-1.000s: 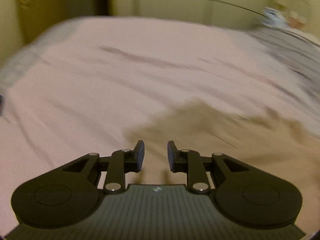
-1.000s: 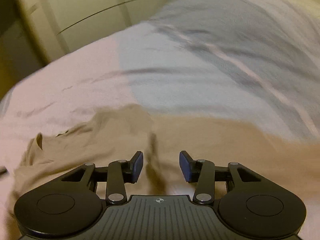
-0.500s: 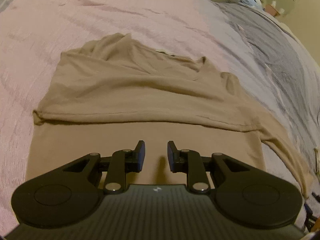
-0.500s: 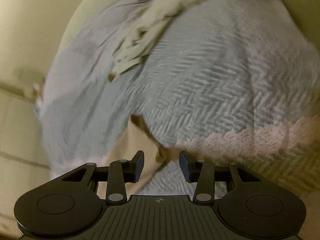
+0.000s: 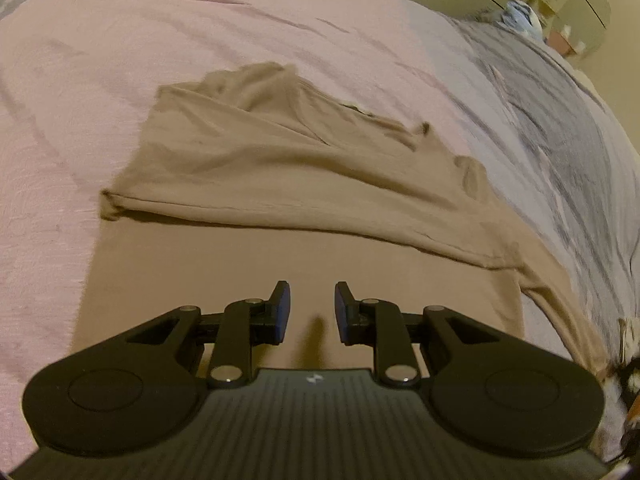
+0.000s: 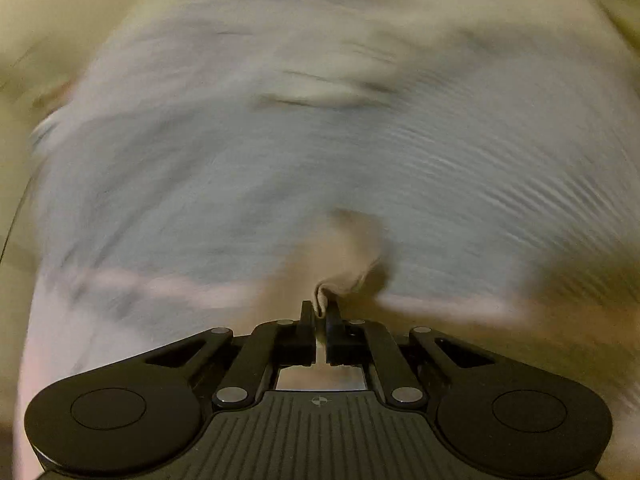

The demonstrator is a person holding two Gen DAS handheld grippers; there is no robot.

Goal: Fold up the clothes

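One grey blanket beside shirt

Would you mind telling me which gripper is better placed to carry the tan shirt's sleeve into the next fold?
The right gripper: it is already shut on a bunch of the tan shirt, at its sleeve end. The left gripper is open and empty, hovering over the shirt's flat lower part.

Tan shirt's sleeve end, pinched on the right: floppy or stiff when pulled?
Likely floppy: the tan shirt lies in soft wrinkles, and the cloth bunches at the right gripper. Probably light, dragging over the pink sheet rather than sliding cleanly.
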